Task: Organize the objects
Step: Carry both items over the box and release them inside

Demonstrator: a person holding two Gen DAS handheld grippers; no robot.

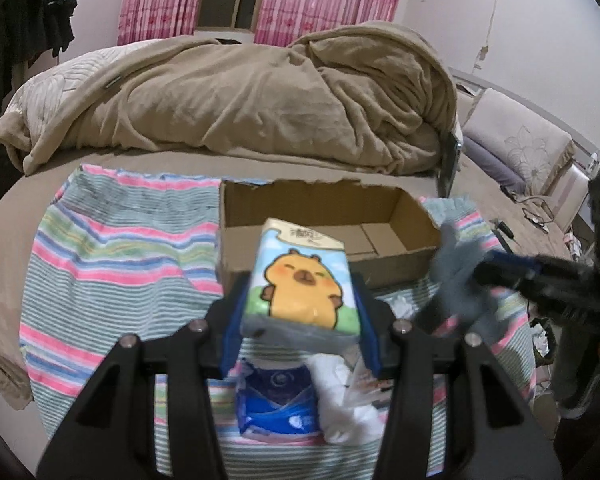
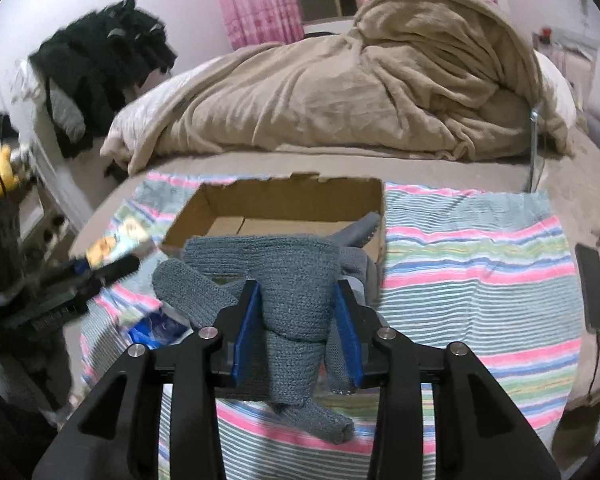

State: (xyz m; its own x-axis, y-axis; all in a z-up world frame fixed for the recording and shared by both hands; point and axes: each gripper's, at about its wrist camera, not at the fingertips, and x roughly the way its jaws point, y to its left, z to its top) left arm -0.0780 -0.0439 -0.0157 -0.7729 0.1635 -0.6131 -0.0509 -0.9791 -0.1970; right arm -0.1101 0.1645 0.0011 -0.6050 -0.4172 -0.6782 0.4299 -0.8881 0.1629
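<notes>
A: What's the biggest thing ahead of my grippers?

B: The bed [image 1: 100,208], with a heaped tan blanket [image 1: 260,96] far beyond both tools. Nearer, a striped towel [image 1: 112,248] is spread under and around them.

A: And on the towel?

B: I see an open cardboard box [image 1: 380,200] straight ahead of the left gripper [image 1: 300,312], its far rim torn. From the right wrist view the same box [image 2: 268,200] sits just beyond the right gripper [image 2: 296,320], slightly to its left.

A: What am I holding on the left?

B: The left jaws are clamped on a tissue pack [image 1: 300,280] printed with a yellow cartoon animal. It is lifted off the towel, its far end reaching over the box's near wall.

A: And on the right?

B: The right jaws pinch a grey knit glove [image 2: 296,280] across its middle. One part droops below the pads toward the towel, and a finger points out over the box's near right corner.

A: Anything below the left tool?

B: A blue packet [image 1: 276,404] lies on the towel directly beneath it, with crumpled white tissue [image 1: 348,400] touching its right side.

A: Smaller items?

B: A dark phone [image 2: 592,288] lies on the bed well to the right of the right gripper, past the towel's edge.
</notes>
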